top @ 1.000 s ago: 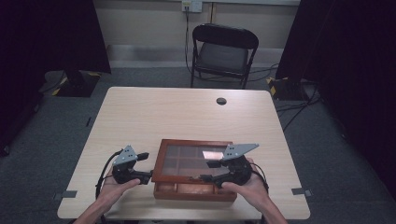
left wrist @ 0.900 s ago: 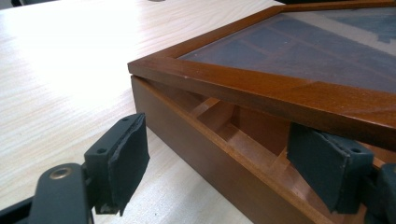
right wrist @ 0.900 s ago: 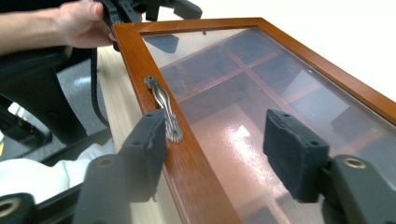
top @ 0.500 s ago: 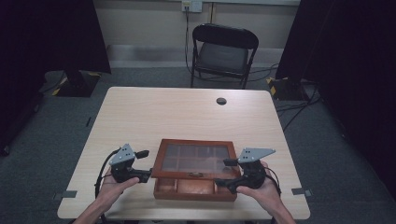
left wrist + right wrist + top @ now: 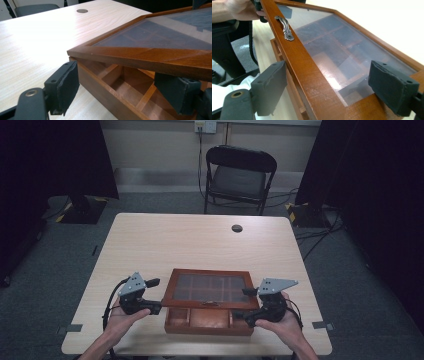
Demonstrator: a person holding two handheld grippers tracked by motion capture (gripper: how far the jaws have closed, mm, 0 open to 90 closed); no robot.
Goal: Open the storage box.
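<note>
Risk: your right gripper, jaws just opened and straddling the raised glass-paned wooden lid of the brown compartmented wooden box, grips nothing, and your left gripper, half-open about the box's near left corner, clamps nothing either, so the lid may drop.

The bench is being viewed from above its near side, looking forward and down. The wooden box is being seen close up from its left corner in the left gripper view, and from its right corner in the right gripper view; the box's glass lid is being shared by all three.
</note>
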